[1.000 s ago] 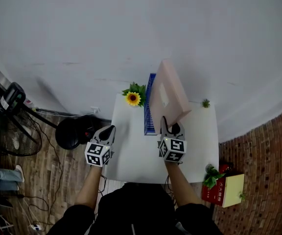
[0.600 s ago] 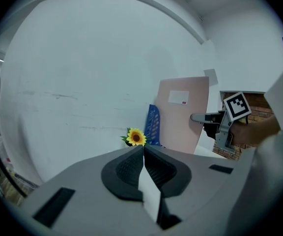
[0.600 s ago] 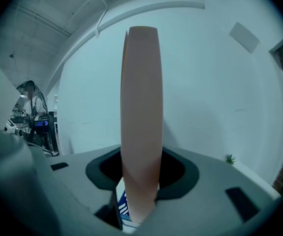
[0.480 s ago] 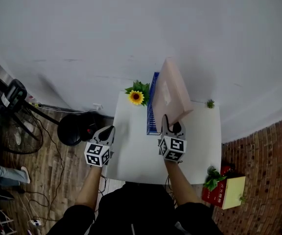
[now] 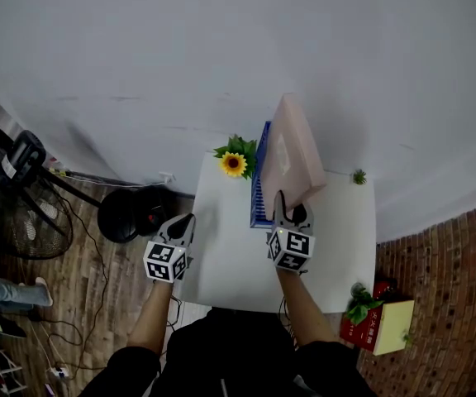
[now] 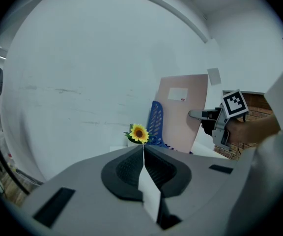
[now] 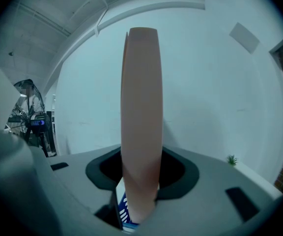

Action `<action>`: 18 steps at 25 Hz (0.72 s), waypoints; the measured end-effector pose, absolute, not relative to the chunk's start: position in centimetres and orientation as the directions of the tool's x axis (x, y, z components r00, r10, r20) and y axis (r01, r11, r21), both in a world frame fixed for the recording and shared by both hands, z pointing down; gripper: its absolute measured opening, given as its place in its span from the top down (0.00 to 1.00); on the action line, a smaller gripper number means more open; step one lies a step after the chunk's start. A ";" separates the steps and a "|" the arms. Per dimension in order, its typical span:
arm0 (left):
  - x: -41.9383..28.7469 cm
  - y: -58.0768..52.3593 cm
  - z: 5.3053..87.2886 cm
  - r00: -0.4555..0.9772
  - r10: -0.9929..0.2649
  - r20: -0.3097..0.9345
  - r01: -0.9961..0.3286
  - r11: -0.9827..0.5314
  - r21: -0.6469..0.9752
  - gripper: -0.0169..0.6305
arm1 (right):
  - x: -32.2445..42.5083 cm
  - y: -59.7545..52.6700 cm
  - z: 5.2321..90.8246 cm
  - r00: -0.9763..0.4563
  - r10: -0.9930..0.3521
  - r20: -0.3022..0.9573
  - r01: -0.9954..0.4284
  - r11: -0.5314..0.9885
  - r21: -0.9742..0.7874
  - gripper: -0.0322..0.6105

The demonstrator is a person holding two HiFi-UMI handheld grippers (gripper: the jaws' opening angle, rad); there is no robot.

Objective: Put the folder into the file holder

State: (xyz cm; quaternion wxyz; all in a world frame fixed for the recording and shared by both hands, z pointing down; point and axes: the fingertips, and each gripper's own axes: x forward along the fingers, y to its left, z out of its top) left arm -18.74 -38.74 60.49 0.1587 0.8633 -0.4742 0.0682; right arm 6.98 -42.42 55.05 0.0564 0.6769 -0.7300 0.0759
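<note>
Folder (image 5: 292, 157): pink, upright, just beside blue file holder (image 5: 258, 197).
Right gripper (image 5: 288, 215): clamped on folder's near edge.
Left gripper (image 5: 186, 221): closed, empty, at desk (image 5: 221, 263) edge.

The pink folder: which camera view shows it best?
The left gripper view: the pink folder shows its broad face with the label, gripped by the right tool. The head view shows it slanted from above; the right gripper view shows only its thin edge.
</note>
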 end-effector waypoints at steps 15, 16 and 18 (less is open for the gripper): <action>-19.4 -38.9 61.3 0.536 -0.795 0.283 -0.843 -0.492 0.216 0.93 | 6.9 -42.4 57.4 -0.040 -0.976 0.216 -0.999 0.040 -0.004 0.68; -19.5 -38.8 61.4 0.536 -0.795 0.285 -0.844 -0.491 0.217 0.93 | 6.9 -42.4 57.6 -0.037 -0.975 0.218 -0.999 0.037 0.000 0.68; -19.6 -38.8 61.5 0.534 -0.795 0.288 -0.845 -0.489 0.217 0.93 | 6.8 -42.5 57.9 -0.030 -0.975 0.222 -0.999 0.032 0.007 0.68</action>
